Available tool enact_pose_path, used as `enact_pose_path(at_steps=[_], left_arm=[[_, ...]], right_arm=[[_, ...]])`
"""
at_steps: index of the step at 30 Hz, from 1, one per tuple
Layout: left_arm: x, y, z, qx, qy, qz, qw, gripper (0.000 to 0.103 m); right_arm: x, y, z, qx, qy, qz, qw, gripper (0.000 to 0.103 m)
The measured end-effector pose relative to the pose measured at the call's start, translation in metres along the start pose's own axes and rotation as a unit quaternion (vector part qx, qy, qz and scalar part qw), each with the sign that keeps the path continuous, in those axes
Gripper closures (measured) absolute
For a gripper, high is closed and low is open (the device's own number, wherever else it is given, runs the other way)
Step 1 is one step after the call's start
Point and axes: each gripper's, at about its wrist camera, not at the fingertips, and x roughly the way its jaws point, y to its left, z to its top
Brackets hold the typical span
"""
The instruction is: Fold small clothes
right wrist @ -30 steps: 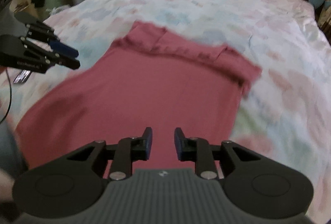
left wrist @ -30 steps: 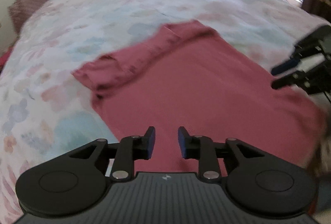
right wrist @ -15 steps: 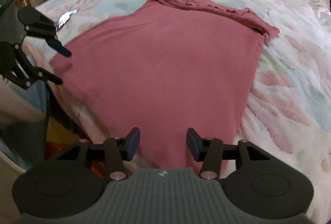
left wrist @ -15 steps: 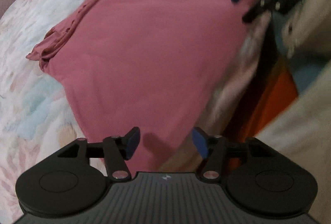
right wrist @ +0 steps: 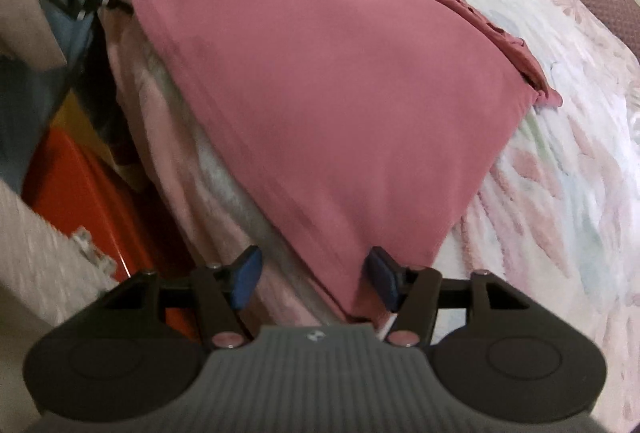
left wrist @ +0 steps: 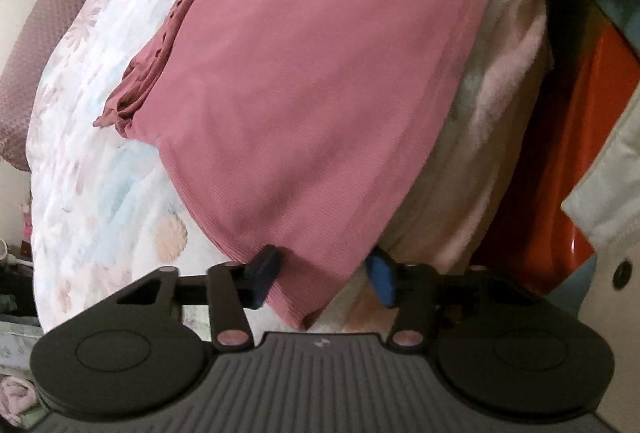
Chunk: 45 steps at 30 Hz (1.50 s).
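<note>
Left wrist view shows the left gripper (left wrist: 320, 279) closing its fingers astride one hem corner of the flat dusty-pink knit garment (left wrist: 320, 73) on the floral bedspread (left wrist: 88, 193), while the right gripper (right wrist: 314, 283) stands open astride the other; pinch only the hem, avoiding bedding.

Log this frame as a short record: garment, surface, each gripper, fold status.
garment: pink shirt, spread flat, its hem at the bed edge, sleeves bunched at the far end
surface: floral bedspread
left gripper: at one hem corner, which lies between its jaws; jaws closing, pads not yet pressing the cloth
right gripper: at the other hem corner, which lies between its open jaws, not gripped
beside bed: orange box on the floor
fold status: no hem fold begun
</note>
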Motion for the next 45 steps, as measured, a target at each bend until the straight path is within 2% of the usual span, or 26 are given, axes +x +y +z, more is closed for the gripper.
enact_pose_path(at_steps=[2, 5, 7, 11, 15, 22, 29, 36, 45], left_arm=[[-0.002, 0.007, 0.002, -0.016, -0.002, -0.015, 0.9997, 0.069], [-0.008, 0.020, 0.002, -0.053, -0.007, -0.037, 0.9979, 0.085], [-0.010, 0.029, 0.003, -0.074, -0.008, -0.048, 0.9961, 0.088], [-0.024, 0.037, 0.005, -0.091, -0.017, -0.048, 0.9946, 0.099], [-0.036, 0.061, 0.014, -0.119, -0.036, -0.042, 0.9914, 0.099], [-0.050, 0.082, 0.028, -0.115, -0.051, -0.012, 0.9920, 0.100], [-0.064, 0.112, 0.044, -0.115, -0.075, 0.030, 0.9901, 0.100], [-0.069, 0.162, 0.073, -0.100, -0.093, 0.073, 0.9879, 0.100], [-0.032, 0.235, 0.124, -0.100, -0.095, 0.108, 0.9845, 0.100]], right_arm=[[0.000, -0.002, -0.002, 0.002, -0.001, -0.003, 1.000, 0.056], [-0.002, -0.008, -0.001, 0.009, -0.002, 0.000, 1.000, 0.069], [-0.005, -0.012, 0.000, 0.011, -0.003, 0.003, 1.000, 0.080], [-0.010, -0.013, 0.004, 0.012, -0.005, 0.010, 1.000, 0.089], [-0.026, -0.022, 0.008, 0.033, -0.014, 0.023, 0.999, 0.103], [-0.055, -0.053, 0.019, 0.105, -0.063, 0.009, 0.992, 0.103], [-0.080, -0.078, 0.039, 0.104, -0.096, -0.034, 0.989, 0.103], [-0.100, -0.129, 0.076, 0.092, -0.116, -0.072, 0.986, 0.103], [-0.080, -0.217, 0.138, 0.087, -0.123, -0.105, 0.983, 0.103]])
